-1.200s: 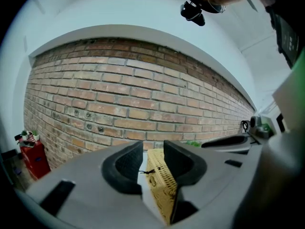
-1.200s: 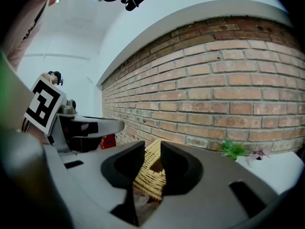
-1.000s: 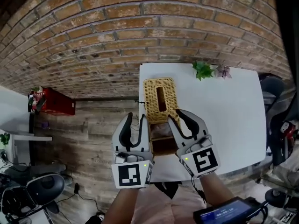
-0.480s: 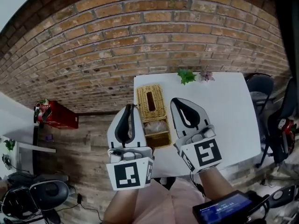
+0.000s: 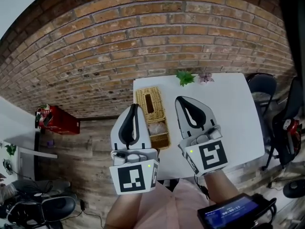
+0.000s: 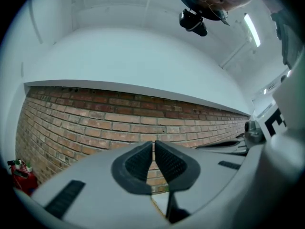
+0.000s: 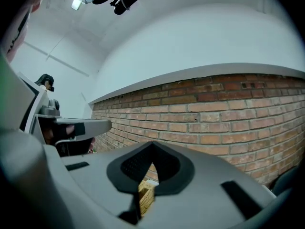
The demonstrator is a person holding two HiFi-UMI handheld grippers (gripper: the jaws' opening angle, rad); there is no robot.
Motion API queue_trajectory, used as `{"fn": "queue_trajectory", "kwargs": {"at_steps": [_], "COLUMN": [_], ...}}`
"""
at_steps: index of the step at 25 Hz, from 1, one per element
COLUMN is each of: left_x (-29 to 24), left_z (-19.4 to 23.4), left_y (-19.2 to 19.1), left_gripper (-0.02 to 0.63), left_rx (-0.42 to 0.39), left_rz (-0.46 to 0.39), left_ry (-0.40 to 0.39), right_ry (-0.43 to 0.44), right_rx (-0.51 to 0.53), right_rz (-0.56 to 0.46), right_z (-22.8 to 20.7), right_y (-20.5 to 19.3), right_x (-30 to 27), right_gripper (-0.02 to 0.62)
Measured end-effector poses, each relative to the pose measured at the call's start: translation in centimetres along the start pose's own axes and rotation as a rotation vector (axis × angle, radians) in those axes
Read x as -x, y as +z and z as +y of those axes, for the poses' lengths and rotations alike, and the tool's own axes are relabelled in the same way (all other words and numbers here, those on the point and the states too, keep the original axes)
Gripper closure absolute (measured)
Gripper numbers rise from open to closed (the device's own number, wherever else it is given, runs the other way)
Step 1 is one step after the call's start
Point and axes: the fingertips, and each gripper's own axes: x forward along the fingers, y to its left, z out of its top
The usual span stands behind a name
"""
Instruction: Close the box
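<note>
A woven wicker box (image 5: 151, 119) sits at the white table's (image 5: 224, 113) left edge. Its slotted lid (image 5: 148, 103) lies flat toward the wall, and the near half stands open with clear plastic (image 5: 157, 128) inside. My left gripper (image 5: 134, 108) hovers high above the box's left side, and my right gripper (image 5: 180, 100) hovers to its right. Neither touches the box. Both pairs of jaws have just been closing with nothing between them and are now shut. Below the left gripper (image 6: 153, 143) shows a sliver of wicker. Under the right gripper (image 7: 152, 145) the box (image 7: 145, 197) peeks out.
A green plant (image 5: 184, 77) and a pink flower (image 5: 206, 76) stand at the table's far edge by the brick wall (image 5: 143, 42). A dark chair (image 5: 267, 87) is at the right. On the wood floor to the left lies a red case (image 5: 57, 119).
Both grippers have risen away from the wicker box and their jaws have closed. Their views now show the wall and ceiling instead of wicker between open jaws.
</note>
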Motion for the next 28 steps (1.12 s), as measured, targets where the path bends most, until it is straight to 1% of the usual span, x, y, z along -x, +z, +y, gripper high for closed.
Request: {"fn": "queue_trajectory", "kwargs": {"at_steps": [7, 16, 28], "left_x": [-0.4, -0.6, -0.9], "left_z": [-1.1, -2.1, -2.3], "left_y": [0.1, -0.4, -0.6], "left_gripper": [0.583, 0.583, 0.583], "left_rx": [-0.004, 0.001, 0.005], "left_rz": [0.005, 0.01, 0.019], "left_ry": [-0.015, -0.037, -0.048], "right_ry": [0.011, -0.004, -0.011], "right_rx": [0.01, 0.004, -0.002], "right_rz": [0.008, 0.008, 0.013], "right_z": [-0.3, -0.8, -1.0], "right_y": [0.0, -0.4, -0.5], "right_x": [0.4, 0.9, 0.8], "right_gripper": [0.598, 0.597, 0.597]}}
